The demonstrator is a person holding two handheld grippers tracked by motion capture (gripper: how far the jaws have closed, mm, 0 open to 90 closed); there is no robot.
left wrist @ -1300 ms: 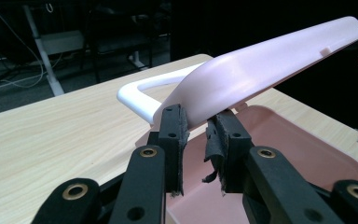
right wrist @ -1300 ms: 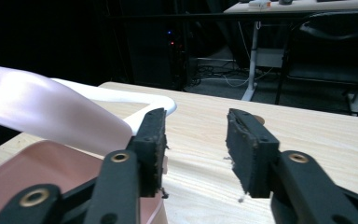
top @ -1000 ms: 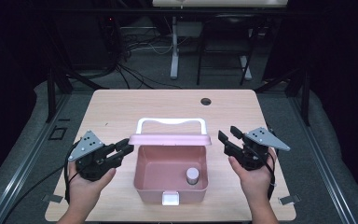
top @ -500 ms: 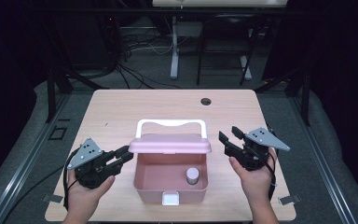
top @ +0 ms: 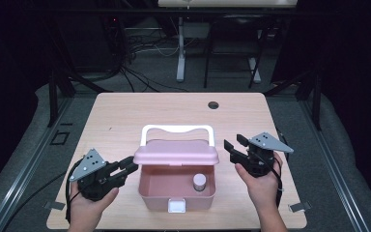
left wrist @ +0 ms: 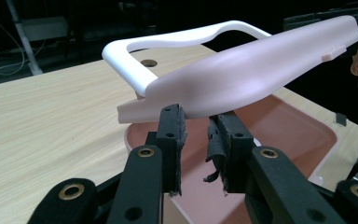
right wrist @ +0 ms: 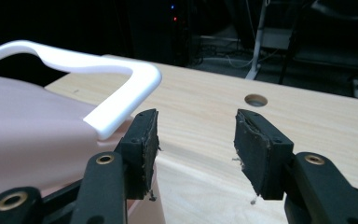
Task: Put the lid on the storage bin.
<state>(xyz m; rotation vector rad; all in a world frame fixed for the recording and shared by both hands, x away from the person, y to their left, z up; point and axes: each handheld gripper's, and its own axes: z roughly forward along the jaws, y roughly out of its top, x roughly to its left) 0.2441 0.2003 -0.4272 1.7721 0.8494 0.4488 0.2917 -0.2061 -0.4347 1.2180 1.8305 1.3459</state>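
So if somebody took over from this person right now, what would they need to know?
Left gripper: jaws slightly apart, under the left edge of the lid, holding nothing.
Right gripper: open, empty, just right of the lid, apart from it.
Pink box: near the table's front edge, lid partly raised, white handle behind it. A small jar stands inside.
Done: box unlatched, lid partly up.
Left: probably moving the lid fully open or shut; I can't tell which.

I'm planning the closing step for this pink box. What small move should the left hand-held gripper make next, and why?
Probably ease the left hand-held gripper up against the lid edge and tip it down over the box. The lid hangs half raised above the open box, and the slightly parted jaws sit just under its left edge.
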